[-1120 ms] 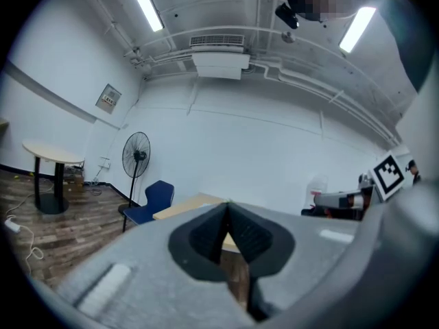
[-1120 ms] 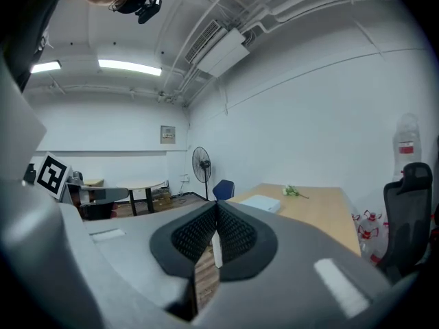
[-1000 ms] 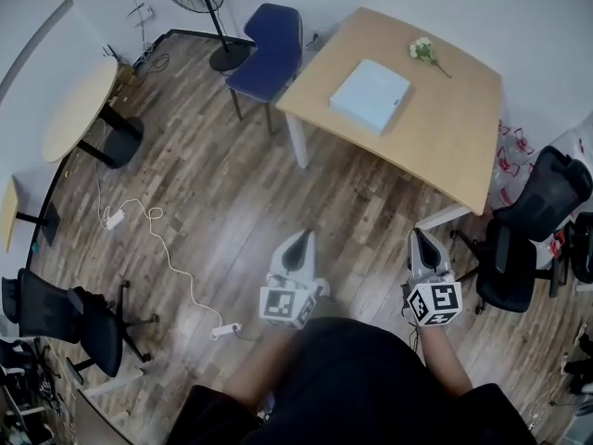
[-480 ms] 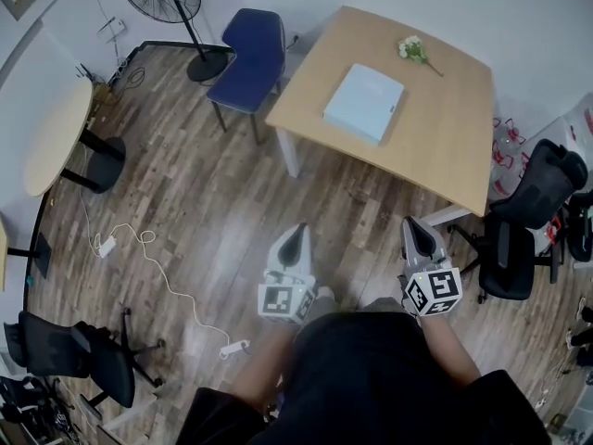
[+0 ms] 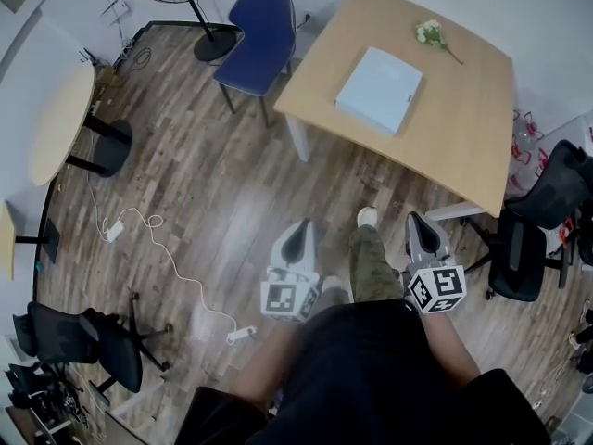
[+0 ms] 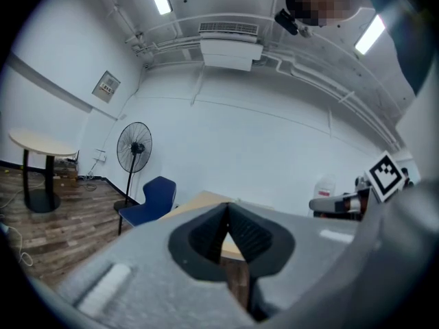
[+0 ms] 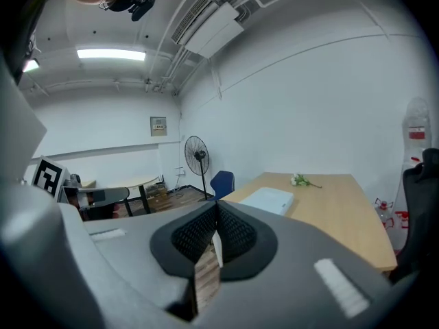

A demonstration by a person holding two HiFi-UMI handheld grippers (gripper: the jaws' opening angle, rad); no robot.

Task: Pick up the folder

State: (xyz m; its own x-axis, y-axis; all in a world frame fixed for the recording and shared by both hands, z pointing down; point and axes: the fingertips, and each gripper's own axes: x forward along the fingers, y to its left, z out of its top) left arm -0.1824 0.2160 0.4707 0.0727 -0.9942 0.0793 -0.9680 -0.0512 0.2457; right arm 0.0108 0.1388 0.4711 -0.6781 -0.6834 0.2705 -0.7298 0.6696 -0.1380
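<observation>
Left gripper (image 5: 297, 237) and right gripper (image 5: 424, 234), both clenched and empty, are well apart from the flat pale blue rectangular folder (image 5: 379, 89), probably light, stiff and smooth, best pinched at its near edge.

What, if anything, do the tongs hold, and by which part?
Nothing: left tongs and right tongs are shut, empty; the folder lies on the table.

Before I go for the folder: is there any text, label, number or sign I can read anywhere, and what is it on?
No text can be read.
Wall plaque: print too small to read.
Folder: plain cover, no print visible.
Left cube and right cube: black-and-white square patterns only, no letters.
Red label on a clear bottle: too blurred to read.
</observation>
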